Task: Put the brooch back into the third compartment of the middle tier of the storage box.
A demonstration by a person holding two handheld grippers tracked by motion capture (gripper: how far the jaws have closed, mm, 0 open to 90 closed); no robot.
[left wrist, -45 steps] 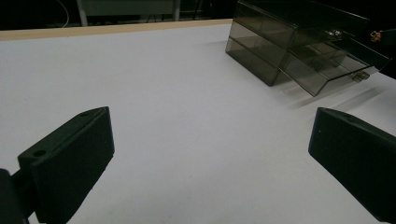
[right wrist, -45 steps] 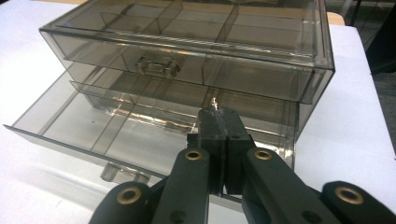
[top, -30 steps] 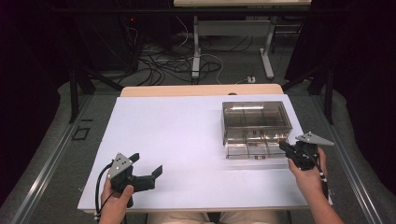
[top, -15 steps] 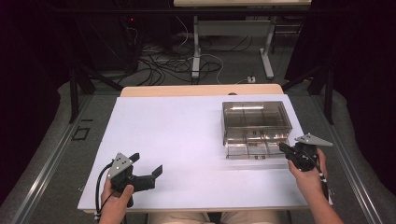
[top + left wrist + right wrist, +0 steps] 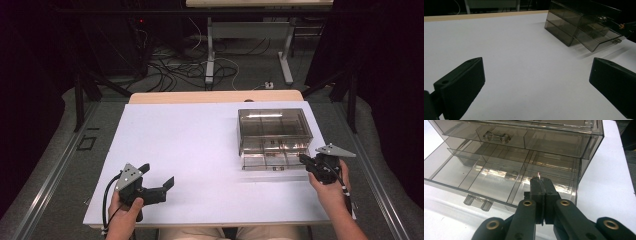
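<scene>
One smoky, see-through drawer box [image 5: 274, 131] stands on the right half of the white counter [image 5: 200, 150], and two hand-held grippers work at that counter, one in each hand. The box has at least two drawers: an upper one pushed in, with a clear handle [image 5: 496, 137], and the bottom drawer [image 5: 484, 182] pulled out toward the person, with its own clear handle [image 5: 477, 202] at the front edge. Dividers split the open drawer into a front row of three compartments in the right gripper view; how many lie farther back is hard to count through the tinted walls and glare. The right hand-held gripper [image 5: 541, 182] has its jaws pressed fully together, their tips over the right-hand compartment of the open drawer. A tiny bright speck [image 5: 538, 173] shows at the very tip; it is too small to tell what it is, or whether it is pinched there. In the high view that right hand-held gripper [image 5: 306, 161] sits just at the drawer's front right corner, its fingertips hard to make out against the dark body. The left hand-held gripper [image 5: 159, 176] is held low over the near left part of the counter, well apart from the box, its jaws spread wide with nothing between them; in its own view both jaws are cut off by the frame edges.
</scene>
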